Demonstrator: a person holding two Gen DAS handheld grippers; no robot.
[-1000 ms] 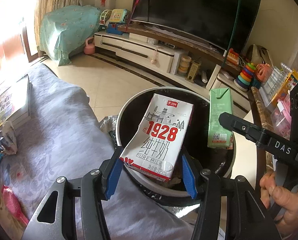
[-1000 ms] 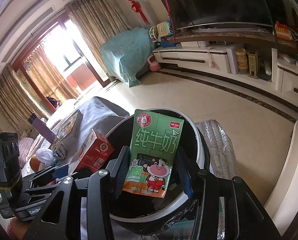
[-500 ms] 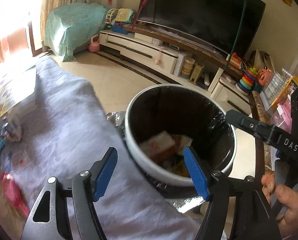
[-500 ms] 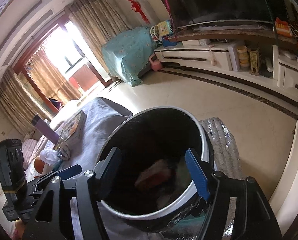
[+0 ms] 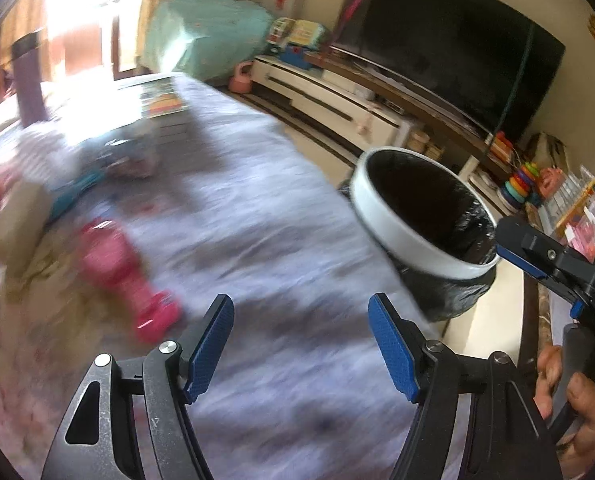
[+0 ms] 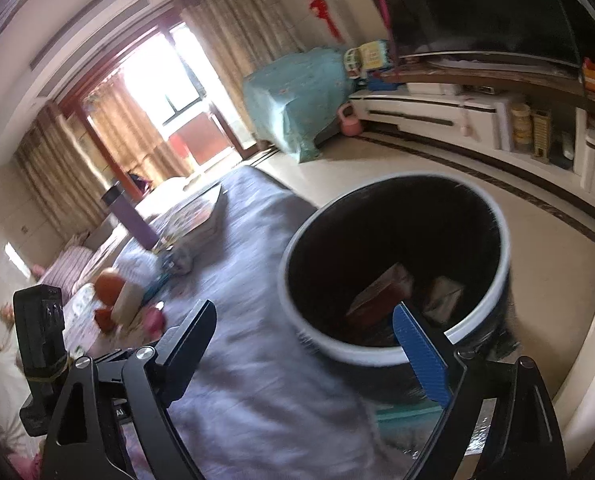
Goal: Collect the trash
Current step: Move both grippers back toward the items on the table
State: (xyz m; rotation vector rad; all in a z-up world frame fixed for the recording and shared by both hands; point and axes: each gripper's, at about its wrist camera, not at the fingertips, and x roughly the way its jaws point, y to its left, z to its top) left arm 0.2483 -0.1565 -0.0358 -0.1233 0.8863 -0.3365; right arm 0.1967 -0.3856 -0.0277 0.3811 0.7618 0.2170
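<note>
Over cloth-covered surface (image 5: 281,216), my left gripper (image 5: 300,344) open, empty; right gripper (image 6: 305,350) opening, empty. 2 cartons (image 6: 381,292) in bin (image 6: 397,354). Pink wrapper (image 5: 127,276) ahead: likely light, crinkly; pinch mid-body.

One trash bin (image 6: 397,344) is sitting just beyond the right fingers, holding two cartons (image 6: 381,292). One pink wrapper (image 5: 125,276) is lying left of the left fingers. One purple bottle (image 6: 131,216) and one book stack (image 6: 193,220) are standing farther off.
</note>
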